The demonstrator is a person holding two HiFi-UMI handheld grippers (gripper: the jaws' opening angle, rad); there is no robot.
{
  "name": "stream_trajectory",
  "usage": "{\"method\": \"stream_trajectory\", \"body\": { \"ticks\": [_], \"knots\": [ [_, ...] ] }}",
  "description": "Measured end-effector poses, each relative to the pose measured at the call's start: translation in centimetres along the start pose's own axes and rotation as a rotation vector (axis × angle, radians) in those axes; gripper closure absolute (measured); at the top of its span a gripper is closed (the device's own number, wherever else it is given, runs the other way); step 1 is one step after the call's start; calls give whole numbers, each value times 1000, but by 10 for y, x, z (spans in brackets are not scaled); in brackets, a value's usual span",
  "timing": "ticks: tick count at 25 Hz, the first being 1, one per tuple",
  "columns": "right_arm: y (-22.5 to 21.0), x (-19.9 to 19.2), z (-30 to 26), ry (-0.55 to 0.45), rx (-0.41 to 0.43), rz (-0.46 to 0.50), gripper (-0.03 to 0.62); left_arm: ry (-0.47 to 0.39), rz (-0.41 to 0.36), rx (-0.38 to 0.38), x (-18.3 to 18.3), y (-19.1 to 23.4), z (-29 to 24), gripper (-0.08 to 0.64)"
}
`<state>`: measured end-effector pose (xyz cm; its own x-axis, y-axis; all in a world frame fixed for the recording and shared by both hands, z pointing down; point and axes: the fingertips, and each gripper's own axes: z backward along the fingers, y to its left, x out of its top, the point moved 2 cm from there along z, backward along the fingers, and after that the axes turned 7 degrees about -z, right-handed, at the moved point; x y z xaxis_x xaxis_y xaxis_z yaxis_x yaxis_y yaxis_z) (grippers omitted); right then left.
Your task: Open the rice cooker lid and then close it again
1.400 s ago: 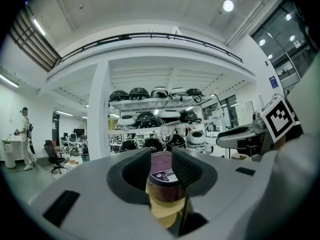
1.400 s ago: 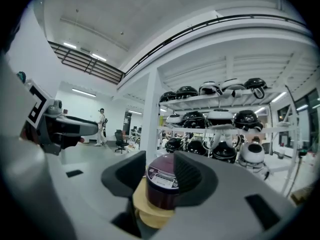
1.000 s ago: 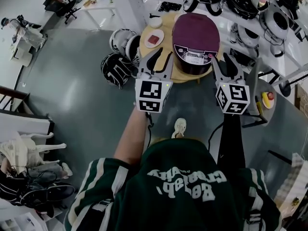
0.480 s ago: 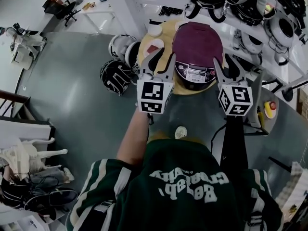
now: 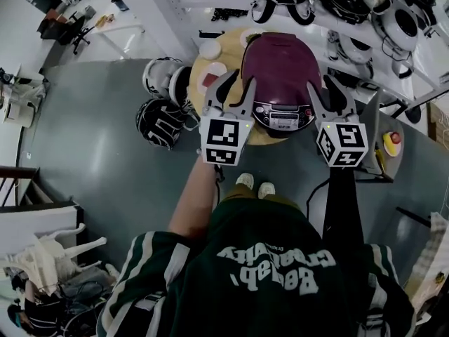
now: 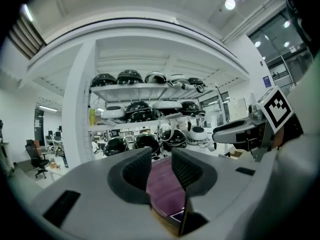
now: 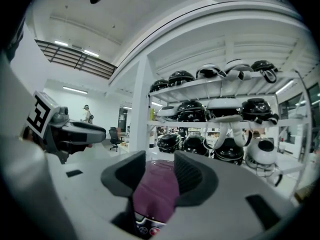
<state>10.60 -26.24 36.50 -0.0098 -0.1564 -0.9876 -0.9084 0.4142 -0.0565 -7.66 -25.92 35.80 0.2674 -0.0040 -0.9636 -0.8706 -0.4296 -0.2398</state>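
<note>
Directly ahead of both tools, a rice cooker [image 5: 282, 72] with its maroon lid [image 5: 280, 55] shut sits on a round wooden surface [image 5: 263, 136], lying between the left tool [image 5: 235, 90] and the right tool [image 5: 326, 93]. Each tool's jaws stand apart with nothing gripped. Seen along either pair, the lid shows through the gap, beyond the tips.

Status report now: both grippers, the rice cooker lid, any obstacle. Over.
Jaws open and empty on left gripper and right gripper, flanking the cooker's front. The rice cooker lid closed, not gripped. No obstacle seen.
</note>
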Motion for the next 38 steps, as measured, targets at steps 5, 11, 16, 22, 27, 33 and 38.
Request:
{"method": "stream_trajectory", "body": {
  "ticks": [5, 11, 16, 22, 27, 33, 38],
  "knots": [
    [-1, 0, -12, 35, -49, 3, 403, -5, 7, -89, -5, 5, -24, 442],
    [8, -23, -15, 119, -57, -18, 403, 4, 21, -160, -17, 6, -36, 442],
    [23, -50, -23, 218, -15, -19, 400, 9, 21, -223, -28, -3, -42, 442],
    [46, -91, -30, 354, 44, -21, 400, 13, 26, -251, -34, 0, -42, 442],
    [60, -113, -28, 417, 51, -11, 400, 14, 24, -273, -39, 2, -41, 442],
    [67, -127, -25, 434, 27, -18, 399, 6, 27, -321, -45, -4, -41, 442],
    [68, -127, -23, 409, -8, -23, 399, 6, 40, -346, -46, -9, -40, 442]
  ]
}}
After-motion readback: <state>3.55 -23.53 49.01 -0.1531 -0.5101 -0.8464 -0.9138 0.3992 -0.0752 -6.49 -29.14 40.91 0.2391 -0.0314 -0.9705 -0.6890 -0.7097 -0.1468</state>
